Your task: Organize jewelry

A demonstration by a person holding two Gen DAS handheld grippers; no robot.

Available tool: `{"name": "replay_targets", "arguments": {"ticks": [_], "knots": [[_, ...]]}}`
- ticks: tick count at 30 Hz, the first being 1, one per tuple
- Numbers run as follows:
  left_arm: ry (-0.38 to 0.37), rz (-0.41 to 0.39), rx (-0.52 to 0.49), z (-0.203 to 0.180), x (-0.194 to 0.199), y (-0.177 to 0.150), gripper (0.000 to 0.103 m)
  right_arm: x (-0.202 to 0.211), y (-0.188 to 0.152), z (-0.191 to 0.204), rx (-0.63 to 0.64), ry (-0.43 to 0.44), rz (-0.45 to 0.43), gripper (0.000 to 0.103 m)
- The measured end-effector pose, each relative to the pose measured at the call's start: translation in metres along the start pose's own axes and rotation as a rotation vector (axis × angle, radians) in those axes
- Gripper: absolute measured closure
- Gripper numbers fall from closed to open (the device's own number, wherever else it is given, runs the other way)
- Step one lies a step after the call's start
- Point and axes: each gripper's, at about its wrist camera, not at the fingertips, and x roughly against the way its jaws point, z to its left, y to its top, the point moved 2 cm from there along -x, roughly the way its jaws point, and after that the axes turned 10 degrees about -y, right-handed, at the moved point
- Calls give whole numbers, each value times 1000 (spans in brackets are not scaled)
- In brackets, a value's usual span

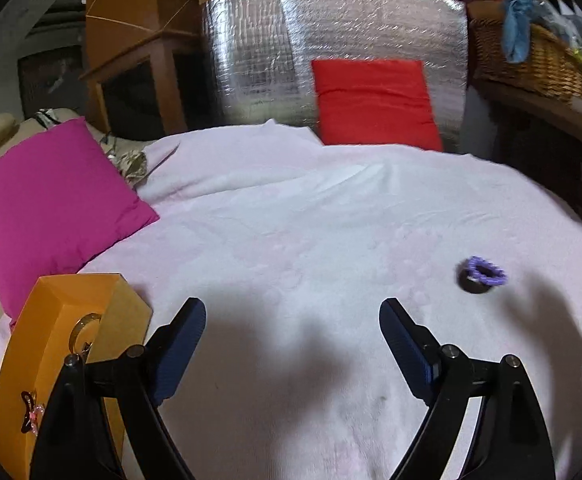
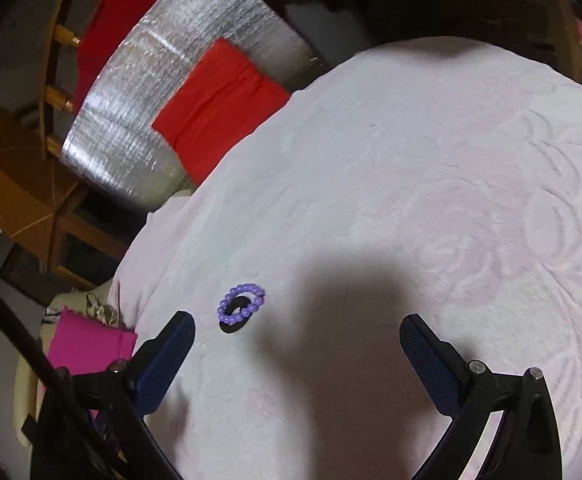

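Orange box [image 1: 67, 344] is sitting at the blanket's [image 1: 291, 220] left edge, beside a pink pillow [image 1: 51, 200]. Left gripper [image 1: 293, 316] is hanging with jaws apart, nothing between them. Purple bead bracelet [image 2: 241, 305] is lying on a black ring toward the right edge. Right gripper [image 2: 297, 334] is hovering beside it, fingers spread and empty.

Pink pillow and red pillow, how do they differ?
The pink pillow lies on the bed's left side, partly on the white blanket; the red pillow stands leaning against the silver panel beyond the bed. The pink looks plump, the red flatter. Both are plain, single-coloured.
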Motion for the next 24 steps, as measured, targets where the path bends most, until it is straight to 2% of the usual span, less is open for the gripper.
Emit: {"name": "replay_targets", "arguments": {"ticks": [2,5,7,9,10,13,14,17,20,24], "knots": [[1,15,-4,-3,-8,-1,14,-7,2,6,18,14,-10,4],[-13,50,-5,-10,-18,-3,14,-18,3,16,34,53,-1,19],[-20,60,-20,-13,-21,-3,14,-28,3,23,48,75,19,26],[-30,64,-30,-15,-21,-4,14,-42,3,32,56,83,48,39],[-32,70,-31,-15,-22,-5,14,-49,2,36,50,101,67,42],[-38,87,-22,-12,-23,-5,14,-66,1,47,52,91,88,46],[-40,88,-18,-11,-23,-6,14,-71,1,51,54,86,91,50],[-39,87,-15,-7,-21,-6,14,-87,1,59,43,58,115,51],[-42,89,-17,-5,-21,-6,14,-98,2,65,44,19,119,61],[-52,91,-14,-6,-21,-6,14,-111,6,67,14,2,126,61]]}}
